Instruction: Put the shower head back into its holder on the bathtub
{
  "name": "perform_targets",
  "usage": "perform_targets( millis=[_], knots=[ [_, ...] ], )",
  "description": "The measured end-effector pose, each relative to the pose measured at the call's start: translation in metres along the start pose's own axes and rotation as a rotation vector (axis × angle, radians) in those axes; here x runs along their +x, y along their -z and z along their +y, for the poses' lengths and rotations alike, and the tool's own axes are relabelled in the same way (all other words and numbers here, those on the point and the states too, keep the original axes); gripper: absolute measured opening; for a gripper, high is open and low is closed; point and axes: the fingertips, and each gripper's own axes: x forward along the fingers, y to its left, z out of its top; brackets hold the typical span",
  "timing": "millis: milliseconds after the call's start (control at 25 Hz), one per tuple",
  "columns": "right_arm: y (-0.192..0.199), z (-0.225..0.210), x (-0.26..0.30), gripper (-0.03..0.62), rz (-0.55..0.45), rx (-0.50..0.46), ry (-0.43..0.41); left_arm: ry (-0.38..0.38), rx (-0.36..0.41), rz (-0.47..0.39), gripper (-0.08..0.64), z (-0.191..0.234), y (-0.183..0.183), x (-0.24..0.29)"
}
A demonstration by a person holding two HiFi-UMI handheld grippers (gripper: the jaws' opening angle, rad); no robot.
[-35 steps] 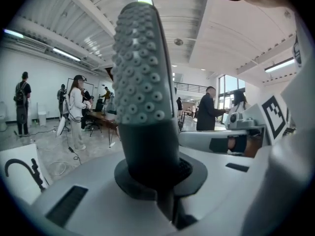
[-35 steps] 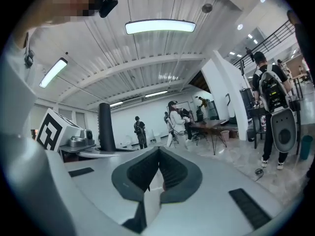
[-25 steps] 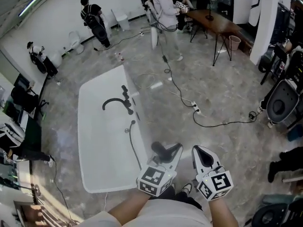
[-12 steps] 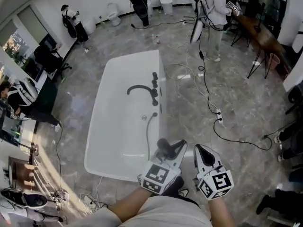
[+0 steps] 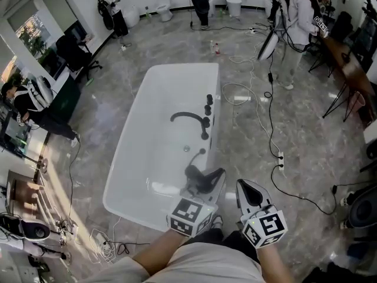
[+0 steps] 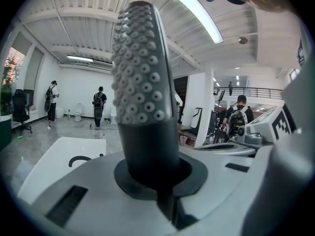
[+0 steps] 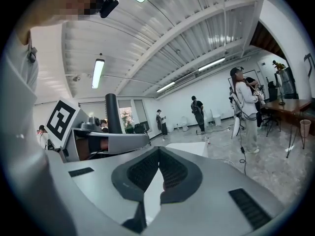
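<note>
The left gripper [image 5: 207,180] is clamped on the dark grey, nub-faced shower head [image 6: 140,77], which stands upright between its jaws by the near end of the white oval bathtub [image 5: 147,131]. At its three o'clock the right gripper [image 5: 247,188] has its jaws together on nothing. The tub's black curved spout [image 5: 189,118] lies at twelve o'clock.

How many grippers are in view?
2. The left gripper, by the bathtub's near corner, grips the shower head; the right gripper beside it is shut and empty.

view: swung round, bathtub [image 5: 154,122] now centred ahead | shower head [image 5: 195,173] in left gripper [image 5: 207,181]: moved from over floor to over near tub rim
</note>
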Motion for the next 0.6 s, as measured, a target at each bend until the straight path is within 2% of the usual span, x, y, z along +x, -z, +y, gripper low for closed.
perform_targets(
  millis=[160, 320, 600],
  knots=[
    [0.000, -0.004, 0.021, 0.014, 0.032, 0.006, -0.067, -0.073, -0.023, 0.000, 0.018, 0.022, -0.003, 0.005],
    [0.004, -0.009, 0.047, 0.014, 0.081, 0.000, -0.180, -0.196, -0.040, 0.013, 0.018, 0.048, 0.001, 0.013],
    [-0.008, -0.011, 0.084, 0.014, 0.126, -0.097, -0.375, -0.387, -0.086, -0.012, 0.018, 0.076, -0.009, 0.018]
  ],
)
